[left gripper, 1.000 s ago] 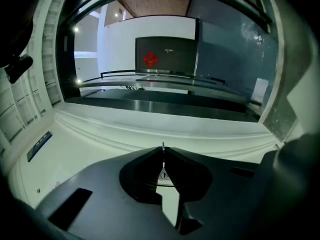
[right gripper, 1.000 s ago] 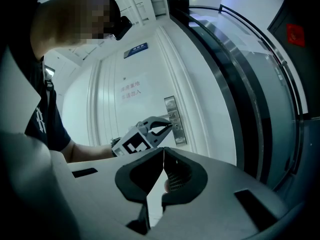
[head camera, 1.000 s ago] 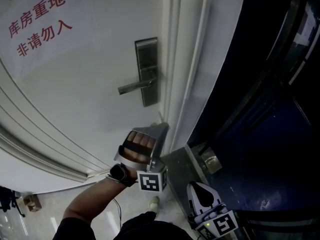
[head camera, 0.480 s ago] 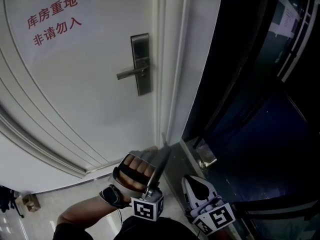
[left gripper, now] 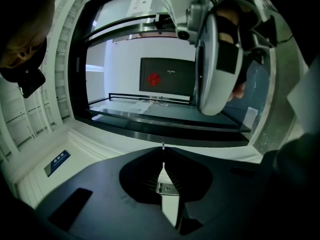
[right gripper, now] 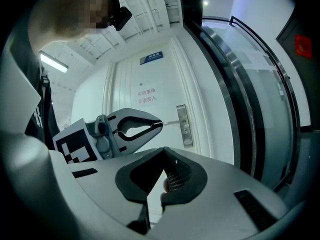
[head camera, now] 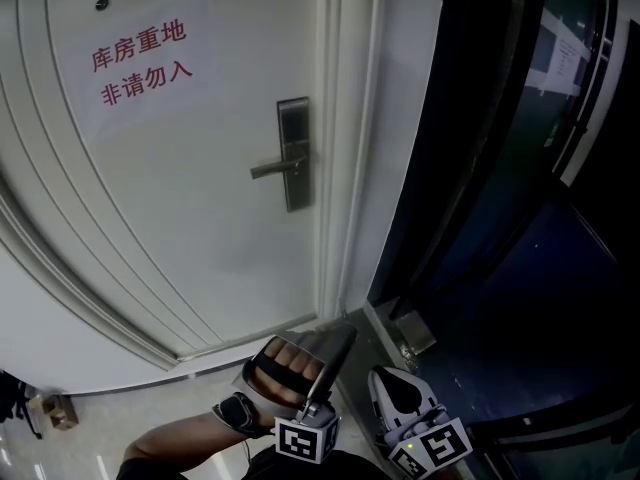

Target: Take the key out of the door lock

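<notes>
key (left gripper: 162, 145): thin, stiff, light metal, likely slippery; only a sliver shows, so pinch its flat faces firmly
left claw (left gripper: 162, 155): clenched on key
right claw (right gripper: 163, 154): clenched, empty

The white door (head camera: 200, 248) fills the way ahead as a flat wall. Only the lever handle (head camera: 275, 169) and its lock plate (head camera: 294, 154) stick out from it. Between that plate and the left gripper (head camera: 345, 333), low by the door's foot, the air is open along the door face. On the right, the door frame (head camera: 350, 168) and a dark glass wall (head camera: 520, 218) close in tight. The right gripper (head camera: 388, 378) sits just beside the left one, crowding that side.
</notes>
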Tool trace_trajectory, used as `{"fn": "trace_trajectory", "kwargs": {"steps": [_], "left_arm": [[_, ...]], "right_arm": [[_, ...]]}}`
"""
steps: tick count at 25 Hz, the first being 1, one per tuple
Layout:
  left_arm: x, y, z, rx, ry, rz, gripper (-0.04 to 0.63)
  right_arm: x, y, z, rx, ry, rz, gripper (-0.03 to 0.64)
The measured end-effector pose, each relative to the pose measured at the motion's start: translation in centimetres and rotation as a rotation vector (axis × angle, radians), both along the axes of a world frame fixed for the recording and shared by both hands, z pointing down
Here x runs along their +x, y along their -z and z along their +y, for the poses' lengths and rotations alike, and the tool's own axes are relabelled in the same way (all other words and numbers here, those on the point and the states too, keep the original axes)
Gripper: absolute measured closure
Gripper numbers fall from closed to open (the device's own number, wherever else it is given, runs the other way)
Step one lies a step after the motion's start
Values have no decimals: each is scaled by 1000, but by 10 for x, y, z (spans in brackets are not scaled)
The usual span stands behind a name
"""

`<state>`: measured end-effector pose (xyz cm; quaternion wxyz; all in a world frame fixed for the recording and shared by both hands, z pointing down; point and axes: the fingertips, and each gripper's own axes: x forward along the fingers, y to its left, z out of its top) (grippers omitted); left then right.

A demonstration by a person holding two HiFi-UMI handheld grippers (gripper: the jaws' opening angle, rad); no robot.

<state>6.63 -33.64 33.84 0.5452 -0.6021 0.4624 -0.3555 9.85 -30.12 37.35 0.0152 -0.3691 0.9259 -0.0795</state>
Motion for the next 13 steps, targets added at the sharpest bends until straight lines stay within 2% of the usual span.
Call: {"fn": "trace_trajectory", "kwargs": {"steps": [7,13], "left_arm": [[10,-1,2,-5,-22,-1,586],[13,-1,-2,20,-24,-32,586]], "right_arm": [[10,3,-2,28,-5,21,604],[8,2,-4,31,4,22,604]]}}
